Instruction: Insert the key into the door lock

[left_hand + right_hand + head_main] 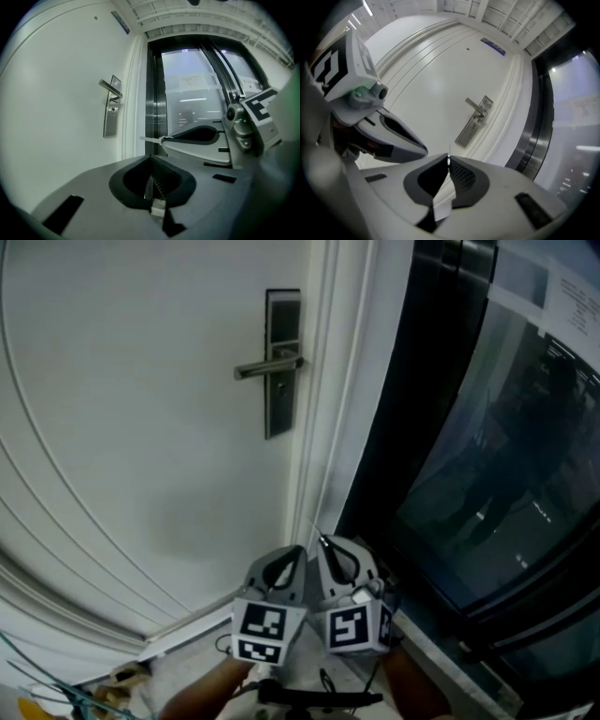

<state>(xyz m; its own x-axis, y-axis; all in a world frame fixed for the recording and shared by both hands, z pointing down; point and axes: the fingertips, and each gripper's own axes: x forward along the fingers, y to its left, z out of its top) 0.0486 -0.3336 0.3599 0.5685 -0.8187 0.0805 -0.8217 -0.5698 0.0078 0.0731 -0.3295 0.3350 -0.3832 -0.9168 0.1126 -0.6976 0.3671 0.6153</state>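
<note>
Key [151, 139]: a thin pale blade clamped between the closed jaws of the right gripper [448, 158], its tip projecting beyond the fingertips and pointing toward the door [141, 427]. In the right gripper view it appears edge-on, as a fine sliver at the jaw tips. The key is in the air low in front of the door, well apart from the lock plate [281, 362]. Left gripper [151, 159]: jaws closed against each other with nothing seen between them, held just beside the right gripper on its left. The two tools lie side by side at the bottom of the head view, their marker cubes [267, 629] facing the camera. Lock plate: a tall grey metal strip near the door's right edge, carrying a lever handle [265, 367] that extends to the left, with the keyhole [112, 109] just below the handle. Door: white, shut, with moulded lines across its face and a small dark sign [493, 46] near its top. To the right of the white door frame [328, 381] stands a dark-framed glazed panel [497, 456] showing reflections
</note>
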